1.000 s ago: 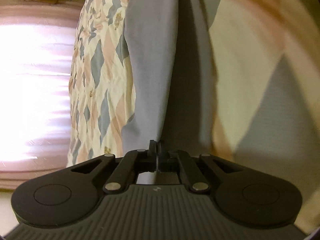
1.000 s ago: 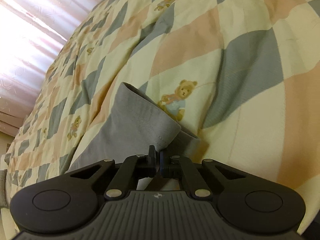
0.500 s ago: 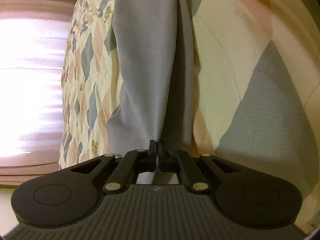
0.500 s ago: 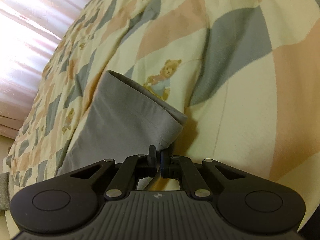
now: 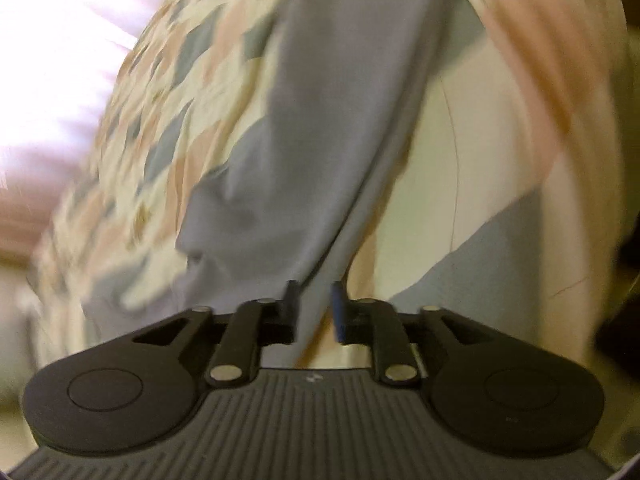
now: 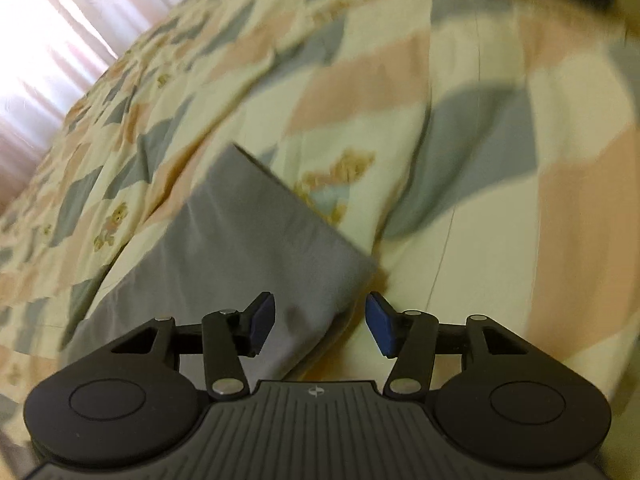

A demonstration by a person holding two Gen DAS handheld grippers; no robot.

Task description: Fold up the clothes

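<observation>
Plain grey garment (image 6: 248, 240) on cream quilt (image 6: 472, 240) (peach and grey-blue diamonds, teddy bears).

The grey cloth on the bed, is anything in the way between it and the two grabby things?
Nothing visible is. The grey cloth lies on the patchwork quilt, running right into the open jaws of the right hand-held gripper. In the left wrist view its edge likewise runs between the open jaws of the left hand-held gripper.

No legible text, labels, brand names or numbers in either wrist view; only a small embossed emblem, unreadable, on the ribbed housing behind the fingers of the left gripper (image 5: 315, 307) and right gripper (image 6: 320, 323)
</observation>
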